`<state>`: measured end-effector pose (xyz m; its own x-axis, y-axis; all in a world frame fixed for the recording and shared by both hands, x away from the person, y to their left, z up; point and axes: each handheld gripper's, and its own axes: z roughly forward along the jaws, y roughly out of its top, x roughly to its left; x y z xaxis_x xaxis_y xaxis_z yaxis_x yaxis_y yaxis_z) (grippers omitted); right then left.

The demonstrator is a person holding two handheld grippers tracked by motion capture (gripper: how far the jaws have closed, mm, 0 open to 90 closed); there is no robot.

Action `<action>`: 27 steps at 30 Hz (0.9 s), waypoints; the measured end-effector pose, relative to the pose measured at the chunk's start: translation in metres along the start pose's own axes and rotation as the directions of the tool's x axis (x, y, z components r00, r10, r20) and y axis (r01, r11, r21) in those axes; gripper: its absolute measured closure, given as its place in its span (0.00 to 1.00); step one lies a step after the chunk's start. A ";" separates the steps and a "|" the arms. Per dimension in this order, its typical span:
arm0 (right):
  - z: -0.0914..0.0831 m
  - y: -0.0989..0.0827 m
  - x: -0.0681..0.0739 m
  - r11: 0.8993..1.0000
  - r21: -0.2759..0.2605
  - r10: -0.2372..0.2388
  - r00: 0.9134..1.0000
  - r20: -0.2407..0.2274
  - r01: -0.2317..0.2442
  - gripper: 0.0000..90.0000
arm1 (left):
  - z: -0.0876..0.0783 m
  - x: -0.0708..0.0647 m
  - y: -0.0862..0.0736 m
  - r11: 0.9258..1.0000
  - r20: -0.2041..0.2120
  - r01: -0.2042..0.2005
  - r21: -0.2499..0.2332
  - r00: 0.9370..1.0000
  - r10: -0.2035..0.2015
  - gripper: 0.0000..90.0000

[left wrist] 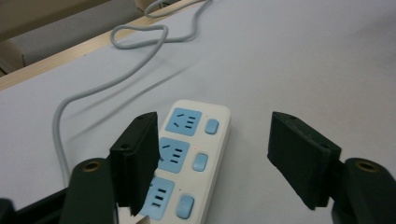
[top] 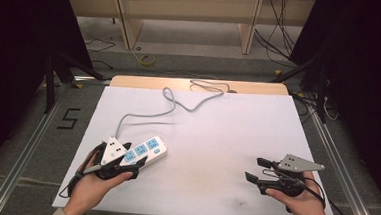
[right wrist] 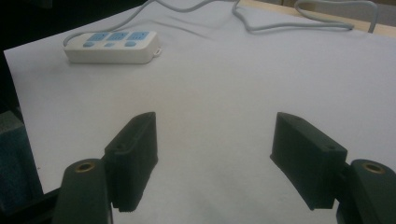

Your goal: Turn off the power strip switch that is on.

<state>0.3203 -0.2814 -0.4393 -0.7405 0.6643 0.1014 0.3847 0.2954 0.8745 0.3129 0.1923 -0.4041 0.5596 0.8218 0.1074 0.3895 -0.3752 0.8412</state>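
A white power strip (top: 148,150) with three blue sockets lies on the left of the white table sheet (top: 212,134). Its grey cable (top: 178,104) snakes away to the far edge. My left gripper (top: 136,167) hovers at the strip's near end with its jaws wide apart. In the left gripper view the strip (left wrist: 196,154) lies below the left gripper (left wrist: 215,135); one jaw overlaps its left side and the other stands well off to its right. My right gripper (top: 256,170) is open over bare sheet at the right. From the right gripper (right wrist: 217,135), the strip (right wrist: 112,46) is far off.
The wooden table edge (top: 200,84) shows beyond the sheet. Metal rails (top: 25,147) run along both sides. Behind the table are wooden shelf legs (top: 126,23) and loose floor cables (top: 278,37). A "5" mark (top: 69,118) is on the floor at left.
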 end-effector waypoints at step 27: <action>0.001 0.000 0.000 1.000 0.002 -0.004 1.000 -0.002 0.004 0.35 | 0.017 0.015 0.027 0.994 -0.028 -0.016 0.105 0.999 0.019 0.67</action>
<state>0.3205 -0.2810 -0.4397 -0.7431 0.6617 0.0994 0.3833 0.2991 0.8738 0.3447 0.1872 -0.3883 0.5460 0.8263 0.1381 0.4550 -0.4309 0.7793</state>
